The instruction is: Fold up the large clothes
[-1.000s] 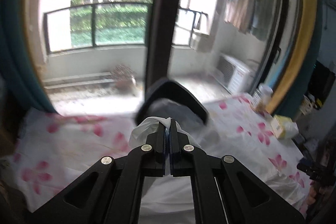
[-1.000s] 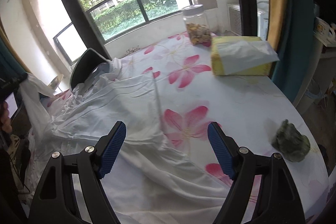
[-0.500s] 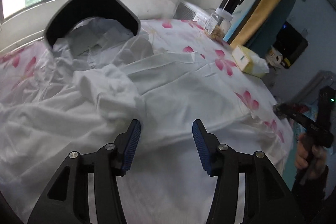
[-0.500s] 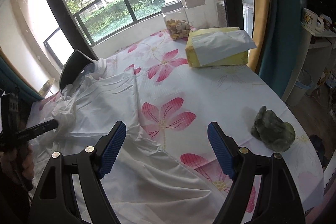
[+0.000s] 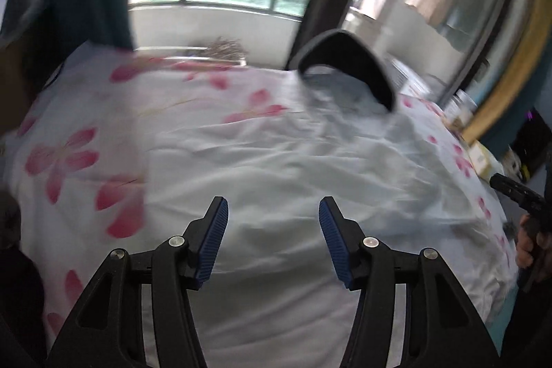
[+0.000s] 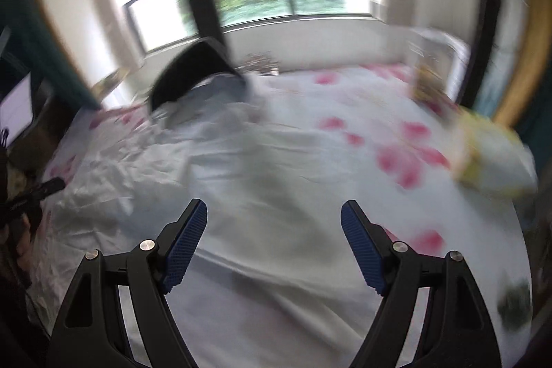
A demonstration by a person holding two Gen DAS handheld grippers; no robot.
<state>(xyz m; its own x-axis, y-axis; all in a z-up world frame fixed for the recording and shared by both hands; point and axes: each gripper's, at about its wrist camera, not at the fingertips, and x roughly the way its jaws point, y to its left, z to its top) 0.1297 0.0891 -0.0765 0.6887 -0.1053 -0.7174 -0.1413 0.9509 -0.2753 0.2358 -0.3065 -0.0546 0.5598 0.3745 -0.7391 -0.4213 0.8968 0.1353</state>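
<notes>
A large white garment (image 5: 293,161) lies spread and wrinkled over the table, with its collar end up against a dark chair back (image 5: 348,64). It also shows in the right wrist view (image 6: 241,168). My left gripper (image 5: 273,223) is open and empty, just above the garment's near part. My right gripper (image 6: 274,226) is open and empty above the garment's near edge. Both views are motion-blurred. The right gripper's body shows at the right edge of the left wrist view (image 5: 517,192), and the left gripper's body at the left edge of the right wrist view (image 6: 31,195).
The table wears a white cloth with pink flowers (image 5: 69,161). A yellow tissue box (image 6: 490,154) and a jar (image 6: 427,81) stand at the right side. A dark green lump (image 6: 514,299) lies near the front right edge. A window and balcony railing are behind.
My left gripper let go of the white cloth it was pinching and opened wide. Both grippers swung round and now face the window over the garment's near edge.
</notes>
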